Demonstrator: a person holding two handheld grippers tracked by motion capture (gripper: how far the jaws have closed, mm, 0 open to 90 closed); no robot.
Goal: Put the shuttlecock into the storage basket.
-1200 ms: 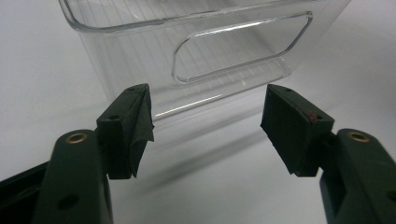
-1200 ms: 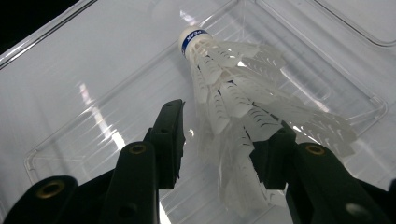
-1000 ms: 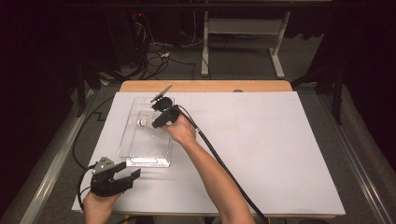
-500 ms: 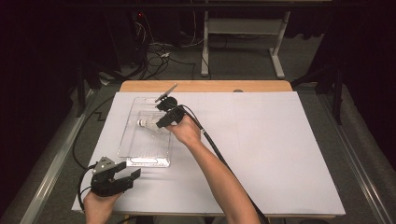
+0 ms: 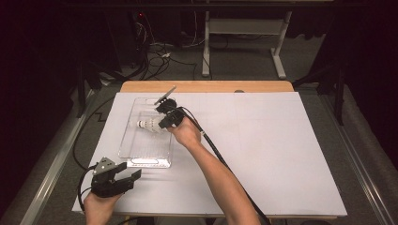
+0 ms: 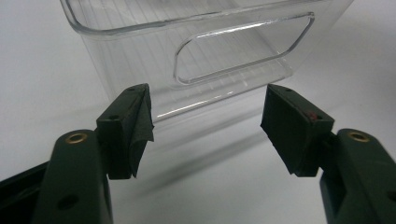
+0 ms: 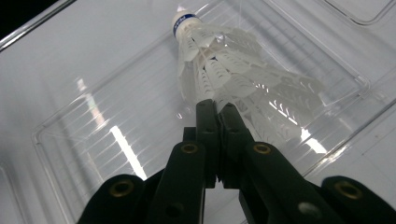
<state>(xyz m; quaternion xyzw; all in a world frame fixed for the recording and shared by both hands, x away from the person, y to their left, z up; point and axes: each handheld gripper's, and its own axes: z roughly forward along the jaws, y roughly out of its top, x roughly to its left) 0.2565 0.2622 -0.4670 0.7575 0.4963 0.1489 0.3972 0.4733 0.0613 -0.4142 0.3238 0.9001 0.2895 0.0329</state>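
A white feathered shuttlecock (image 5: 147,124) (image 7: 224,65) with a blue-banded cork lies on its side in a clear plastic tray (image 5: 145,162) (image 7: 70,126). My right gripper (image 5: 161,124) (image 7: 217,106) reaches over the tray's right wall. Its jaws have just been closing and now stand pressed together, shut on the rim of the feather skirt. My left gripper (image 5: 133,179) (image 6: 205,126) rests open on the white sheet just short of the tray's near end (image 6: 187,28), with nothing between its pads.
A white sheet (image 5: 263,154) covers the wooden table (image 5: 206,86); its right half is bare. The right gripper's black cable (image 5: 220,157) trails along the forearm toward the near edge. Behind the table are floor cables and a white table frame (image 5: 244,42).
The right gripper's jaws have closed on the shuttlecock's feathers. Both hands and the tray stay where they were.
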